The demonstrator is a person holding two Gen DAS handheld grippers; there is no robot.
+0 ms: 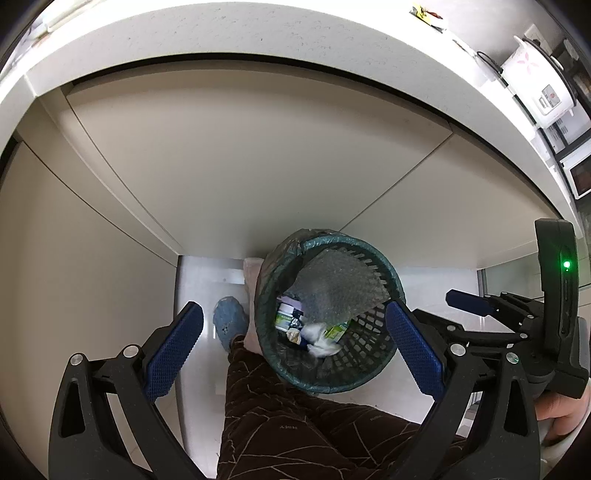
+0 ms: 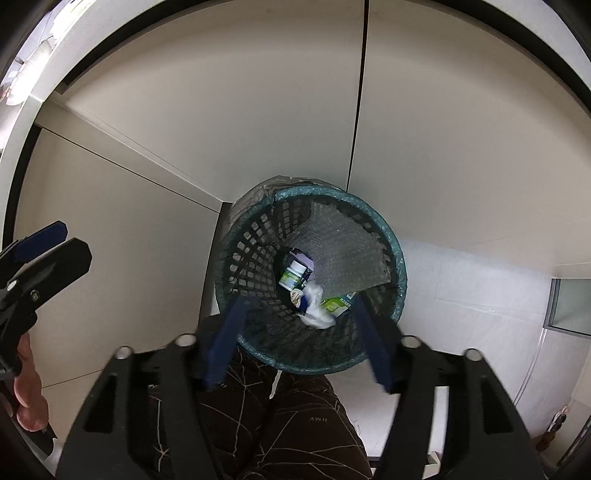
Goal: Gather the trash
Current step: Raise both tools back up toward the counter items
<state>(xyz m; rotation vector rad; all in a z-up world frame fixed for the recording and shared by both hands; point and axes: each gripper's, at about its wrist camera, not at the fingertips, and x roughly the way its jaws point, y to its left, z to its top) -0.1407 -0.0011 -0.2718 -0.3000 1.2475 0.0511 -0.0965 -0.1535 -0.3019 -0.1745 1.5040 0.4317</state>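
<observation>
A: You stand over the bin (image 2: 312, 280) on the floor by the cabinets (image 2: 207, 122), both grippers pointed down at its mouth. Inside lie a sheet of bubble wrap (image 2: 343, 251), a small bottle (image 2: 293, 277), a green carton (image 2: 336, 304) and a crumpled tissue (image 2: 316, 308). So a good part of the collecting looks done.

B: And what is left?

A: Hard to judge from here. Up on the counter (image 1: 258, 33) a small wrapper (image 1: 424, 13) lies near the far edge; it may be trash to fetch, but you cannot be sure.

B: The hands?

A: Your right gripper (image 2: 299, 347) hangs almost straight above the bin, jaws parted, nothing between the pads; the tissue lies loose below them. Your left gripper (image 1: 295, 347) is tilted steeply down beside it, jaws spread wide and empty, the bin framed between its fingers (image 1: 177, 343).

B: Anything else close by?

A: Your leg (image 1: 295, 424) and slipper (image 1: 229, 321) stand just beside the bin, touching its liner as far as the view shows
</observation>
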